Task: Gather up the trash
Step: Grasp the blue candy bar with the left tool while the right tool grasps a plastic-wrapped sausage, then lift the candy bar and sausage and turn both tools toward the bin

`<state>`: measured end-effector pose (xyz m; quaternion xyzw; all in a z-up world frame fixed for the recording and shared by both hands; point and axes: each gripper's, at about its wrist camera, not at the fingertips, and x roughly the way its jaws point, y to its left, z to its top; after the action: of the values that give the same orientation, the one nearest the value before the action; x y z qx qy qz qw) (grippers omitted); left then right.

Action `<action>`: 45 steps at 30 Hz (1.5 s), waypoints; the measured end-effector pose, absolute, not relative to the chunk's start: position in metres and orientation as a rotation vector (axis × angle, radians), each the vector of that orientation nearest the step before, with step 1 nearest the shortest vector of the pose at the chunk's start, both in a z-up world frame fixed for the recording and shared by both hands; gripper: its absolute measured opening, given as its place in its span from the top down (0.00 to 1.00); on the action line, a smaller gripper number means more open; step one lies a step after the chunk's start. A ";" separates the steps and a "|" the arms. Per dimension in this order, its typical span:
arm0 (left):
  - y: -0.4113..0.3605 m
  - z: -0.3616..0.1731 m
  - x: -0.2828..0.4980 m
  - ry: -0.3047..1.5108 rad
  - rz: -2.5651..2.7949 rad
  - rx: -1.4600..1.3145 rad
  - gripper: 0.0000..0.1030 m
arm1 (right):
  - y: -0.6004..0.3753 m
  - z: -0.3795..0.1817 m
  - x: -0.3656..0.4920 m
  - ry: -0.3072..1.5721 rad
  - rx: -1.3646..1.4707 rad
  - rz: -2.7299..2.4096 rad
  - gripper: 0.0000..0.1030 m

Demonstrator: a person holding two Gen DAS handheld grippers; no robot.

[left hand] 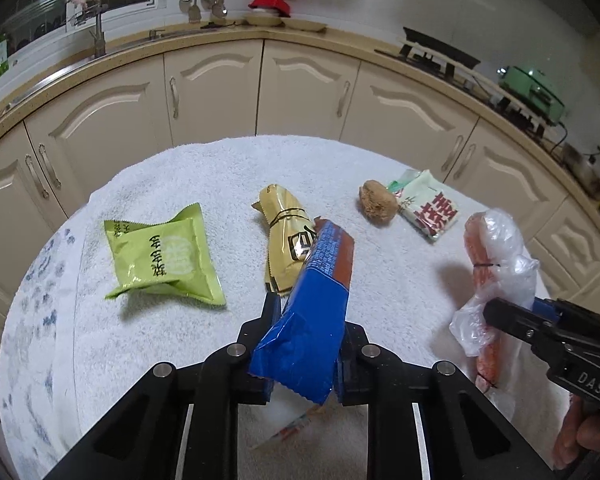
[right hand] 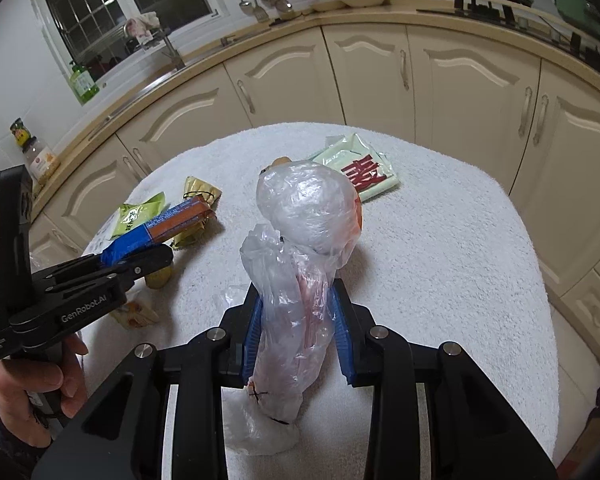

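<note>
My left gripper [left hand: 306,320] is shut on a blue and brown wrapper [left hand: 316,304] and holds it above the white towel [left hand: 228,168]. The wrapper also shows at the left of the right wrist view [right hand: 160,228]. My right gripper [right hand: 296,312] is shut on a clear plastic bag with orange sausage inside [right hand: 304,240], held above the towel; the bag shows at the right of the left wrist view [left hand: 496,272]. On the towel lie a green packet [left hand: 164,256], a gold packet [left hand: 286,232], a brown lump [left hand: 376,202] and a pale green packet with red characters [left hand: 428,208].
The towel covers a small table with a blue-patterned cloth at its left edge [left hand: 40,292]. Cream kitchen cabinets [left hand: 308,88] curve behind it, with a sink tap [left hand: 98,36] and a stove [left hand: 440,54] on the counter. A small scrap lies under the left gripper [left hand: 296,428].
</note>
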<state>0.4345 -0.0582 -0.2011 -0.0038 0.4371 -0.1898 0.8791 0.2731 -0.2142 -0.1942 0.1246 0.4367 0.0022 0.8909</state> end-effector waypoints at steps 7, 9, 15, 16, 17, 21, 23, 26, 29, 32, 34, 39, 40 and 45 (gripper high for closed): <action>-0.052 -0.200 0.418 0.906 -0.367 0.009 0.70 | -0.213 -0.194 0.263 0.914 0.256 0.014 0.69; -0.057 -0.202 0.421 0.922 -0.362 0.025 0.46 | -0.213 -0.196 0.263 0.919 0.256 0.015 0.69; -0.073 -0.210 0.435 0.942 -0.351 0.105 0.41 | -0.214 -0.196 0.260 0.922 0.259 0.019 0.69; -0.073 -0.211 0.438 0.948 -0.357 0.100 0.42 | -0.216 -0.196 0.260 0.922 0.260 0.018 0.69; -0.074 -0.210 0.440 0.946 -0.360 0.103 0.46 | -0.217 -0.196 0.260 0.923 0.260 0.017 0.69; -0.073 -0.201 0.441 0.923 -0.406 0.093 0.79 | -0.218 -0.196 0.258 0.921 0.264 0.015 0.69; -0.073 -0.200 0.441 0.924 -0.428 0.076 0.84 | -0.218 -0.195 0.257 0.918 0.267 0.014 0.69; -0.077 -0.202 0.435 0.914 -0.419 0.090 0.85 | -0.217 -0.194 0.254 0.914 0.265 0.017 0.69; -0.078 -0.202 0.429 0.909 -0.421 0.080 0.85 | -0.218 -0.192 0.249 0.911 0.263 0.014 0.69; -0.084 -0.203 0.427 0.912 -0.392 0.141 0.80 | -0.220 -0.192 0.246 0.911 0.265 0.010 0.69; -0.089 -0.205 0.428 0.913 -0.381 0.155 0.80 | -0.221 -0.191 0.247 0.911 0.266 0.008 0.69; -0.092 -0.207 0.433 0.920 -0.384 0.172 0.82 | -0.221 -0.187 0.245 0.907 0.269 0.009 0.69; -0.093 -0.207 0.433 0.918 -0.383 0.183 0.82 | -0.222 -0.185 0.244 0.903 0.269 0.008 0.69; -0.088 -0.199 0.427 0.901 -0.409 0.119 0.85 | -0.225 -0.176 0.237 0.878 0.272 0.007 0.69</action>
<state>0.4268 -0.0882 -0.1989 0.0570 0.4323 -0.1963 0.8783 0.2368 -0.2248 -0.1761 0.1312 0.4235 0.0036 0.8963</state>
